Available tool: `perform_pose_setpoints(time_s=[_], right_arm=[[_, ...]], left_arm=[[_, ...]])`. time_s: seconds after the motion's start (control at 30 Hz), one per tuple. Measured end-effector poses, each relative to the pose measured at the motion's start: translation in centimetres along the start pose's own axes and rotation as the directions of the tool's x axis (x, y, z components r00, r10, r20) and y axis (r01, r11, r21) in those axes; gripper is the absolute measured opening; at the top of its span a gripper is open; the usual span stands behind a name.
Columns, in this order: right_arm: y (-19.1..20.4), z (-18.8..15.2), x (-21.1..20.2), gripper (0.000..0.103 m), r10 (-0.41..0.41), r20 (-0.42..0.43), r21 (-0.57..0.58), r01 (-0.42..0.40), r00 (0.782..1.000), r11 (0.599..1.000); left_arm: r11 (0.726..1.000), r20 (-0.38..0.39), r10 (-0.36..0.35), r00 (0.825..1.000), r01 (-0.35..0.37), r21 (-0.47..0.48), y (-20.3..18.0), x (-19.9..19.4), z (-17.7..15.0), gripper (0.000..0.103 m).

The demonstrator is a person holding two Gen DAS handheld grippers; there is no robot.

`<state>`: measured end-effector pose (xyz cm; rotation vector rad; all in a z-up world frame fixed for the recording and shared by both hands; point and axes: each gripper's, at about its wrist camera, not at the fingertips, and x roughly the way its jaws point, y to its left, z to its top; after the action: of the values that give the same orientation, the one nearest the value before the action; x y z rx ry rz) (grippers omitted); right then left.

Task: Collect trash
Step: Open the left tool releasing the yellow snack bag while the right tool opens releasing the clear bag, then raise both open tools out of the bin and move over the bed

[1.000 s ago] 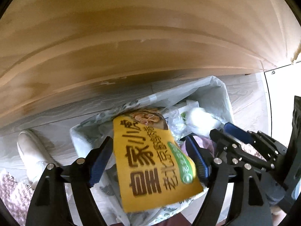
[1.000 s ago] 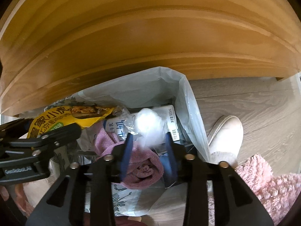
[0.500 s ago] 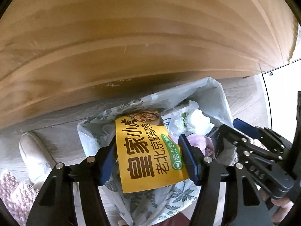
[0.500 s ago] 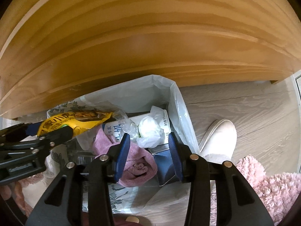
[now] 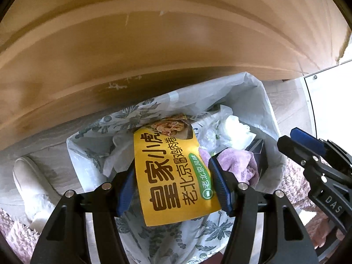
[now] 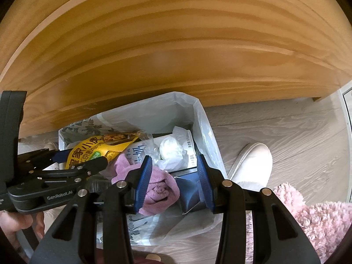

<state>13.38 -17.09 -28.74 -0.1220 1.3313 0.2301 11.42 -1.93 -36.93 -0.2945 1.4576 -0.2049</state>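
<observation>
Looking down the left wrist cam first: a pale slipper (image 5: 28, 182) sits on the grey floor (image 5: 55, 165) far left, then there's the leaf-print trash bag (image 5: 92, 154), mouth wide open, parked against a wooden panel (image 5: 176, 44). My left gripper (image 5: 171, 165) points steeply down over it, and its jaws have just been closing. Now both blue pads are pinching the yellow snack packet (image 5: 173, 176) across its width.

Reply: so is the packet in the bag yet?

Me: Top end is over the bag's mouth, and the bottom end hangs near the bag's front wall. It's clamped, not lying loose. Just right of it a pink cloth (image 5: 239, 165) and a white crumpled wad (image 5: 235, 132) are already inside.

Reply: and the other hand?

Me: On the right wrist cam, a hand (image 6: 13, 226) is on the left tool's grip at the far left edge. The right gripper (image 6: 173, 165) hovers over the bag's right half with its jaws spread apart and nothing between the pads. Under that gap I see a white milk carton (image 6: 140, 151) and a dark box (image 6: 189, 189) in the bag. Right of the bag there's another slipper (image 6: 250, 165), then a fluffy pink rug (image 6: 319, 220) in the corner.
</observation>
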Motion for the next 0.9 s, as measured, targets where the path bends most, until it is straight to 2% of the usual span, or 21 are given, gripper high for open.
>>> perform_pose_setpoints(time_s=[0.13,0.2,0.37,0.53,0.67,0.9], right_arm=[[0.0,0.0,-0.4,0.041,0.001,0.008,0.003,-0.001,1.000,1.000],[-0.1,0.0,-0.4,0.041,0.001,0.014,0.003,-0.001,1.000,1.000],[-0.3,-0.2,-0.9,0.041,0.005,0.030,0.010,-0.006,1.000,1.000],[-0.2,-0.4,-1.8,0.043,0.019,0.048,0.012,-0.019,0.999,1.000],[-0.2,-0.6,-2.5,0.051,0.025,0.065,0.009,-0.025,0.998,1.000],[-0.2,-0.9,-4.6,0.078,0.030,0.107,0.003,-0.031,0.994,1.000]], left_arm=[[1.000,0.008,-0.006,1.000,0.006,0.005,-0.4,-0.9,-0.2,0.063],[1.000,0.015,0.001,1.000,-0.001,0.004,-0.3,-1.4,-0.1,0.072],[1.000,0.032,0.002,0.999,-0.001,-0.017,-0.6,-3.0,-0.7,0.086],[1.000,0.072,0.012,0.997,-0.011,-0.008,-1.2,-4.8,-1.4,0.089],[0.999,0.120,0.034,0.992,-0.034,0.004,-1.6,-6.2,-1.6,0.094],[0.997,0.184,0.069,0.980,-0.074,0.020,-2.1,-8.4,-2.7,0.095]])
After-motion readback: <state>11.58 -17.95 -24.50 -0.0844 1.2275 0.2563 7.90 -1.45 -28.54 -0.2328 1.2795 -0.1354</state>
